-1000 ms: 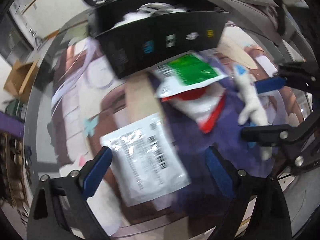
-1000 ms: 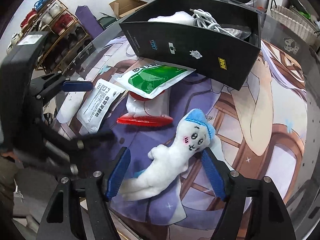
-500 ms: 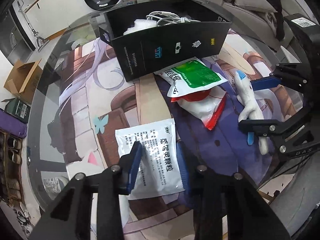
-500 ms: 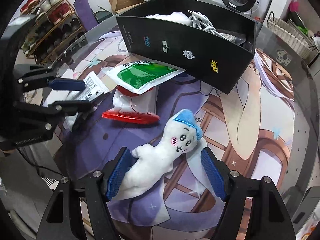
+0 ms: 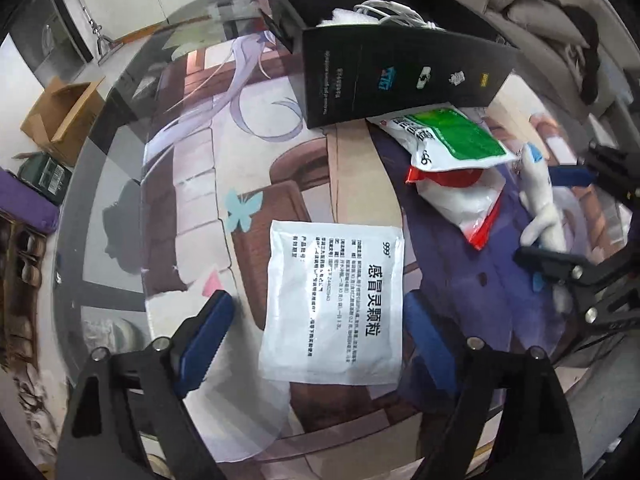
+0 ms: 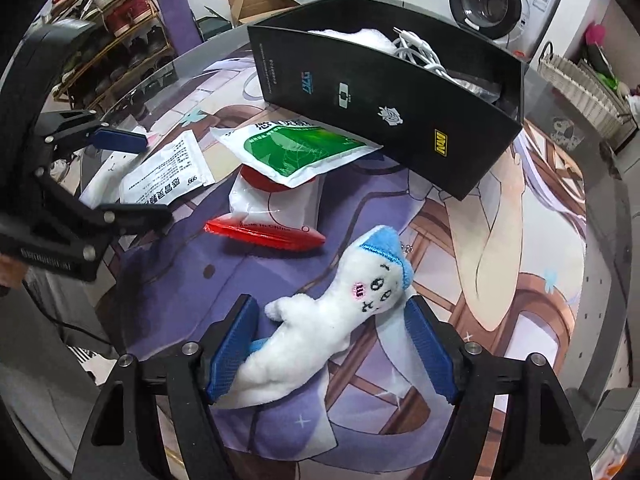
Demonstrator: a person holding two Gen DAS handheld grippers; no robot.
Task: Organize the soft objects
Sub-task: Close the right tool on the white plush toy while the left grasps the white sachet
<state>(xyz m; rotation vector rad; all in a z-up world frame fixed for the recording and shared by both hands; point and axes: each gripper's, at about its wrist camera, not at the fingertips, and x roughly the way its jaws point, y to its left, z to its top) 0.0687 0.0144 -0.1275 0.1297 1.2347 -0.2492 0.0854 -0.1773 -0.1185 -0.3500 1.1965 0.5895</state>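
White plush toy with a blue cap (image 6: pixel 344 300) lies on the printed table mat (image 6: pixel 520 240) between the wide-open fingers of the right gripper (image 6: pixel 332 344), ungripped. Left gripper (image 5: pixel 316 336), also wide open, straddles a flat white sachet (image 5: pixel 336 304). Beyond lie a green-white pouch (image 6: pixel 296 152), a red-edged packet (image 6: pixel 272 216) and a black box (image 6: pixel 400 92).

Both grippers, left (image 5: pixel 316 334) and right (image 6: pixel 332 344), have black angular frames, silver screws and ridged blue pads (image 6: pixel 230 354).
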